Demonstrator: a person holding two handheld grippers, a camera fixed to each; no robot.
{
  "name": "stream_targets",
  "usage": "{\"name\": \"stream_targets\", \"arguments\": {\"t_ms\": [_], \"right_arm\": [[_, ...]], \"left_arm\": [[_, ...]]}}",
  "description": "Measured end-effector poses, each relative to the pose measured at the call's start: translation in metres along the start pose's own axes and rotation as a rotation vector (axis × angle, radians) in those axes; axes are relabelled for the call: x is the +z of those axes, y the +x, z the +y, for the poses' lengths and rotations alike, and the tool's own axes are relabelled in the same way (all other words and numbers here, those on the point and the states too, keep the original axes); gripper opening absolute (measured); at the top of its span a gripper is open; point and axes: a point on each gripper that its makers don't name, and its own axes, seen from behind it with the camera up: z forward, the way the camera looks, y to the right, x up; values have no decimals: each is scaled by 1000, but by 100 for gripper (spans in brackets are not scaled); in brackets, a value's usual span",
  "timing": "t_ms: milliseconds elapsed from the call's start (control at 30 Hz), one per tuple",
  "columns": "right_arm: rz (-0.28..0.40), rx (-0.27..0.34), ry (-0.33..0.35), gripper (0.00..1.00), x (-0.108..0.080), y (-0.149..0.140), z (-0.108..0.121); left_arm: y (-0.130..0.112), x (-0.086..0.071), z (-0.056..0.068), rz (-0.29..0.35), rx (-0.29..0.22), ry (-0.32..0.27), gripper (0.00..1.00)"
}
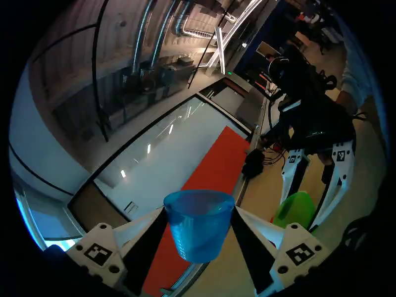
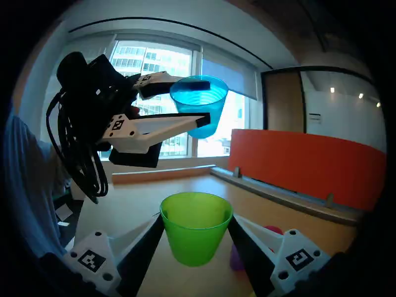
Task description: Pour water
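A translucent blue cup (image 1: 199,225) is held upright between the fingers of my left gripper (image 1: 198,232), which is shut on it. My right gripper (image 2: 196,237) is shut on a green cup (image 2: 196,234), also upright. In the right gripper view the blue cup (image 2: 199,104) hangs higher and farther off, in the left gripper (image 2: 190,101) with a hand behind it. In the left gripper view the right gripper (image 1: 309,203) stands to the right with the green cup (image 1: 295,210) between its white fingers. I cannot tell whether either cup holds water.
A wooden table (image 2: 138,198) lies below, with an orange divider panel (image 2: 307,163) along its far edge. A purple and a pink object (image 2: 237,257) sit on the table by my right finger. Windows (image 2: 148,64) stand behind. Black cables (image 2: 79,148) hang from the left gripper.
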Motion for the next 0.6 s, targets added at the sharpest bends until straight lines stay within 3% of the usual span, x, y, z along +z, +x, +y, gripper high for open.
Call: {"name": "stream_targets", "arguments": {"t_ms": [367, 600], "right_arm": [[-1, -1, 7, 90, 2, 0, -2], [0, -3, 7, 90, 1, 0, -1]], "left_arm": [[2, 2, -3, -5, 107, 12, 85], [4, 2, -3, -7, 144, 17, 85]]}}
